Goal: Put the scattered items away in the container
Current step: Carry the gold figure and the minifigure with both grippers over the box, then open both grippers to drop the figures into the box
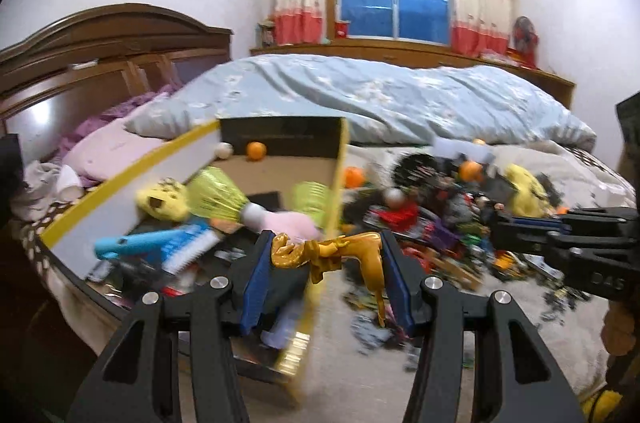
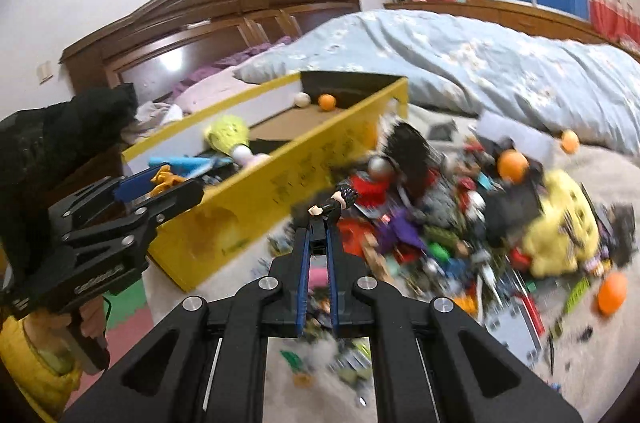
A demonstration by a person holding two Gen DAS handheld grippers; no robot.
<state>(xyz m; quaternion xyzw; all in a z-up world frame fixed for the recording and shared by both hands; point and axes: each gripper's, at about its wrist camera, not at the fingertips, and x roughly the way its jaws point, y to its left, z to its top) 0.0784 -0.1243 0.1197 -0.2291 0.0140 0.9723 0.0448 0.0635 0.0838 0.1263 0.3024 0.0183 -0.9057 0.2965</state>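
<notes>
where a wide bed (image 1: 560,307) with a pale grey cover fills the room under a window, a rumpled light blue quilt (image 1: 360,95) lies across its far side. on the near part of the bed stands a long yellow cardboard box (image 2: 256,183), open at the top, already holding a blue brush (image 1: 160,243), a green shuttlecock (image 1: 218,195), a yellow plush toy (image 1: 162,199), a pink soft toy (image 1: 288,225) and, at its far end, a white ball (image 1: 224,151) beside an orange ball (image 1: 256,150). just beside the box's right wall, a blurred heap of small toys (image 2: 440,223) spreads over the cover, with a larger yellow plush (image 2: 560,223) and several more orange balls among it. the left gripper (image 1: 326,255) hangs over the box's near right wall, its blue pads clamped on a golden toy figure (image 1: 332,253). the right gripper (image 2: 319,235) hovers over the heap, jaws nearly together, pinching a small black-clad figurine (image 2: 336,205) at its tips.
</notes>
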